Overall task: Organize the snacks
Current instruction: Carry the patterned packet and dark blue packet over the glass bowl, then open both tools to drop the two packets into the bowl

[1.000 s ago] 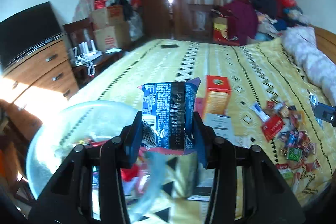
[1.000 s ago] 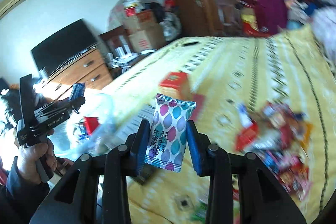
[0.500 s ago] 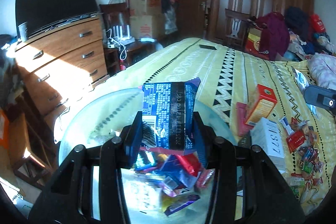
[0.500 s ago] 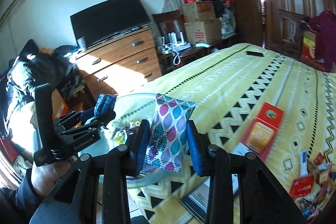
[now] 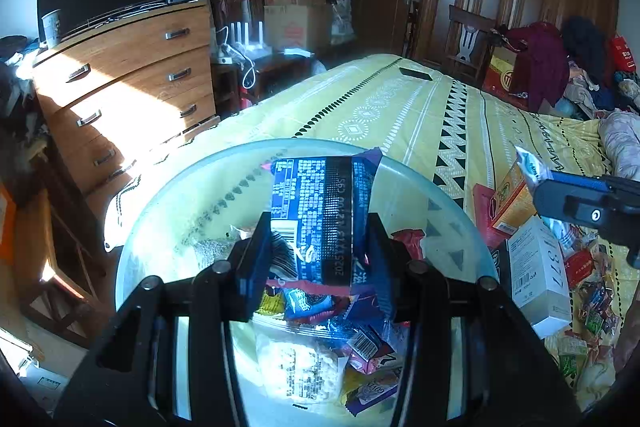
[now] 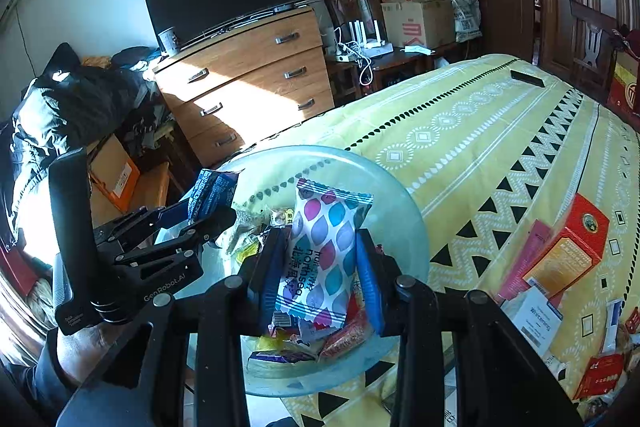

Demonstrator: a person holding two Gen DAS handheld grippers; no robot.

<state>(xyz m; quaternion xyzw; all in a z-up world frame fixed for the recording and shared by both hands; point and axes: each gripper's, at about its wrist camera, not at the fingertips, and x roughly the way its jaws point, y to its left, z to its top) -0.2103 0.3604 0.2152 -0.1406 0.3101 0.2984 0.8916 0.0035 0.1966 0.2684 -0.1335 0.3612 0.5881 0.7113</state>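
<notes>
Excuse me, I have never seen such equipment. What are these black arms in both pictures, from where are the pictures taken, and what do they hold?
No robot is here: a person holds a two-finger tool in each hand, with a camera on each.

The left gripper pinches a blue snack packet. The right gripper pinches a colourful patterned packet.

Both hang over a clear bowl of snacks on a yellow bed cover. An orange box and loose sweets lie beside it.

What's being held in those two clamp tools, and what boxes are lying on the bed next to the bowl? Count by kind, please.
Held snack packets: 2 (blue packet, leaf-patterned packet)
Orange boxes: 1
White boxes: 1
Pink boxes: 1
Total: 5
</notes>
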